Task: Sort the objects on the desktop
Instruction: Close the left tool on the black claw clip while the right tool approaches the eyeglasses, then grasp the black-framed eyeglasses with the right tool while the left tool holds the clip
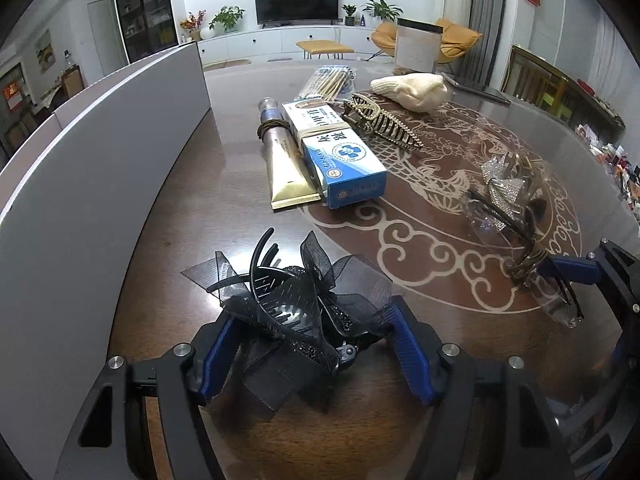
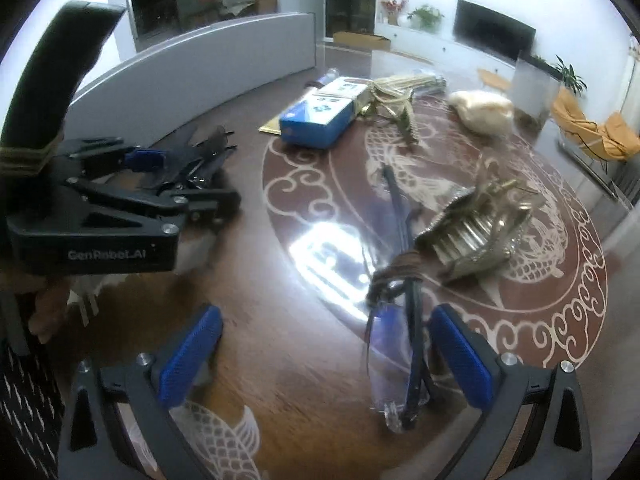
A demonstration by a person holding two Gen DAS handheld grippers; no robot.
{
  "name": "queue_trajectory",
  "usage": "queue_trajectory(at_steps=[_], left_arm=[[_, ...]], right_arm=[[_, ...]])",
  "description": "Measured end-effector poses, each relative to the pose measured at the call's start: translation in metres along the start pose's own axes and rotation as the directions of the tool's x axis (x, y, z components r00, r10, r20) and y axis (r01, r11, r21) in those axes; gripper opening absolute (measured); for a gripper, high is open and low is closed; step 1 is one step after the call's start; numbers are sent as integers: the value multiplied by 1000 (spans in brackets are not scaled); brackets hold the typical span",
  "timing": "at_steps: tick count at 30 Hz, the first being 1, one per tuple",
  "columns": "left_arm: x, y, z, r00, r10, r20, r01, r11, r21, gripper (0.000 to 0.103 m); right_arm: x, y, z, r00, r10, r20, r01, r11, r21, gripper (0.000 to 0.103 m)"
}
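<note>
My left gripper is shut on a black bow hair clip that rests on the dark wooden table; both blue pads press its ribbon sides. The right wrist view shows that gripper and the clip at the left. My right gripper stands open, low over the table. Clear glasses with a brown hair tie round them lie between its fingers, close to the right pad; no pad touches them. From the left wrist view, the glasses lie at the right.
A rhinestone bow clip lies beside the glasses. Further back are a blue box, a gold tube, a gold claw clip, bagged cotton swabs and a white knitted item. A grey panel walls the left side.
</note>
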State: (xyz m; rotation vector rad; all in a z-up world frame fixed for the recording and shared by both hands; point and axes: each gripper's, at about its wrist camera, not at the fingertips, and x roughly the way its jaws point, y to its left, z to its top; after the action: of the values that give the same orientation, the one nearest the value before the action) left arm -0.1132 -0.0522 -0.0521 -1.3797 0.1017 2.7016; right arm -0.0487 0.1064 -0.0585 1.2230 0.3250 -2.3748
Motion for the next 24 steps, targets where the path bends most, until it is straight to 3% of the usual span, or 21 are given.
queue_trajectory(at_steps=[12, 14, 16, 18, 24], left_arm=[[-1, 6, -3, 1000, 30, -3, -31, 999, -34, 72], [0, 8, -3, 999, 40, -8, -41, 998, -46, 78], [2, 14, -3, 998, 54, -25, -55, 996, -76, 94], [4, 19, -4, 997, 66, -41, -70, 992, -102, 100], [4, 19, -6, 996, 75, -45, -79, 991, -110, 103]], right_arm=[[0, 0, -1, 1000, -6, 1, 6, 1000, 9, 103], [0, 0, -1, 1000, -7, 1, 7, 1000, 9, 103], [0, 0, -1, 1000, -6, 1, 6, 1000, 9, 103], [0, 0, -1, 1000, -7, 1, 7, 1000, 9, 103], [0, 0, -1, 1000, -7, 1, 7, 1000, 9, 103]])
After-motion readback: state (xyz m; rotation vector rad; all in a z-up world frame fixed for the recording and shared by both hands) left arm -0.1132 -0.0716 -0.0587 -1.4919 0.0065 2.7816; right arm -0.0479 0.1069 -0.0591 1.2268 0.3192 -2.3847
